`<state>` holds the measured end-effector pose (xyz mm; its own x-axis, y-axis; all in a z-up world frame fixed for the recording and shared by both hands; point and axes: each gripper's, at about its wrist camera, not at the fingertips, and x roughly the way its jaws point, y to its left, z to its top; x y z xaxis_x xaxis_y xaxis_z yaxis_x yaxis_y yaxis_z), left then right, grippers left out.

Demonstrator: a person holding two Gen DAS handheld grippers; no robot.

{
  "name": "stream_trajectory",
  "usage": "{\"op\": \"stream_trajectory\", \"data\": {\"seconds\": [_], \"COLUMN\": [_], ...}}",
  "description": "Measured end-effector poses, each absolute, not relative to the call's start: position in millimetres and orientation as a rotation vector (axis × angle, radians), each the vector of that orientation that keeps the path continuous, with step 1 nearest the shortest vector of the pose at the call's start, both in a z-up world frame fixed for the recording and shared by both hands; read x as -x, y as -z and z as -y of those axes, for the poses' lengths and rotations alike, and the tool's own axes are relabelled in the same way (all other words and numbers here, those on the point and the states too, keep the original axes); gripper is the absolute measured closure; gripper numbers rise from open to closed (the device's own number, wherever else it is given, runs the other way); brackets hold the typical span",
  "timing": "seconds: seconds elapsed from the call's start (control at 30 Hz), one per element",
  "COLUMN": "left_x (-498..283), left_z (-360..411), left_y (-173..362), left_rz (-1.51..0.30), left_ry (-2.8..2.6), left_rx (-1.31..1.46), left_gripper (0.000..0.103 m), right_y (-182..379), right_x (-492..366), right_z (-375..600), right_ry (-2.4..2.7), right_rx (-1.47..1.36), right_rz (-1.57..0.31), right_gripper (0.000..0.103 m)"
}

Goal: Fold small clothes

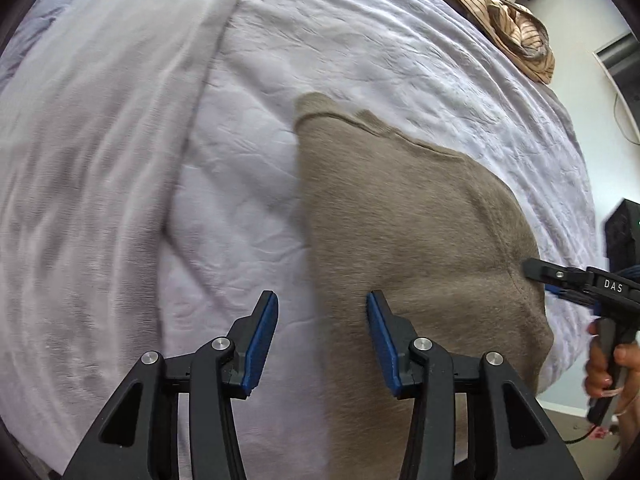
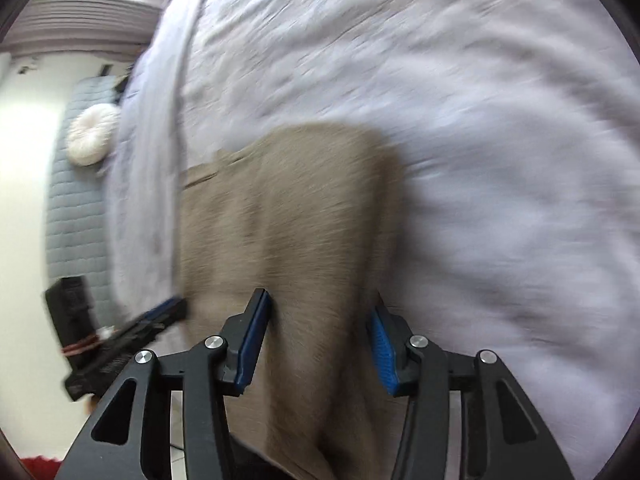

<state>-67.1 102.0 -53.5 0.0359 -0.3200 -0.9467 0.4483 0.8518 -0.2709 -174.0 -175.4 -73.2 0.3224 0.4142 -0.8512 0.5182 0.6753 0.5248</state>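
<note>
A bed (image 1: 400,52) spread with a pale, crinkled white cover fills both wrist views, and a second whitish sheet or blanket (image 1: 100,160) lies bunched along one side. At the far edge of the mattress sits a heap of brown striped clothing (image 1: 516,28), apparently waiting its turn.

The taupe knit garment (image 1: 400,220) lies flat on the cover near the bed's close edge, its lower part hanging over that edge toward the floor. A seam or hem line shows across its far end.

The left tongs (image 1: 322,320) are released, with nothing between the blue pads; they hang over the garment's left border, one finger above the white cover and the other above the knit. The right tongs (image 2: 320,320) are also released, poised above the fabric with cloth showing in the gap but neither pad pressing on it. A hand (image 1: 604,364) grips the right handle.

The step in hand looks like taking hold of the near end for a fold. To do it well, each pair of tongs should come down on its own corner or side edge, bite through every layer, and clench fully before lifting. Both should then rise together and carry the near end level toward the far hem, so the fold lands square and the soft knit does not sag, skew or drag the cover.
</note>
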Motion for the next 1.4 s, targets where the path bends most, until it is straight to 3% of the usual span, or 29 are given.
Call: {"op": "stream_trajectory", "data": {"seconds": [0.07,0.17,0.23,0.3,0.5,0.63,0.73,0.83,1.2,1.4], "left_x": [65,66,70,77,105,120,122,124,140,161], "left_z": [-111,-116,-114,-109,-79,-73,-77,-73,-99,-114], "left_y": [48,38,26,16,23,55,64,64,52,74], "left_rz": [-1.397,-1.378,-1.354,-1.333,-1.344,-1.383,-1.394,-1.390,-1.410,-1.471], "left_ry": [0.558,0.564,0.595,0.644,0.742,0.690,0.680,0.677,0.684,0.708], "left_rx": [-0.142,-0.156,-0.161,-0.158,-0.198,-0.252,-0.230,-0.246,-0.267,-0.367], "left_gripper": [0.055,0.055,0.055,0.055,0.055,0.055,0.055,0.054,0.054,0.054], "right_y": [64,48,34,19,6,35,58,79,50,51], "right_x": [190,210,218,233,226,227,233,240,267,299], "right_z": [192,203,202,199,138,114,118,124,108,98], "right_ry": [0.178,0.243,0.257,0.226,0.094,0.166,0.212,0.227,0.275,0.299], "right_rx": [-0.834,-0.820,-0.799,-0.781,-0.705,-0.571,-0.588,-0.639,-0.539,-0.544], "right_rz": [-1.304,-1.280,-1.251,-1.216,-1.227,-1.314,-1.348,-1.361,-1.364,-1.388], "right_gripper": [0.053,0.065,0.082,0.092,0.093,0.095,0.102,0.102,0.100,0.096]}}
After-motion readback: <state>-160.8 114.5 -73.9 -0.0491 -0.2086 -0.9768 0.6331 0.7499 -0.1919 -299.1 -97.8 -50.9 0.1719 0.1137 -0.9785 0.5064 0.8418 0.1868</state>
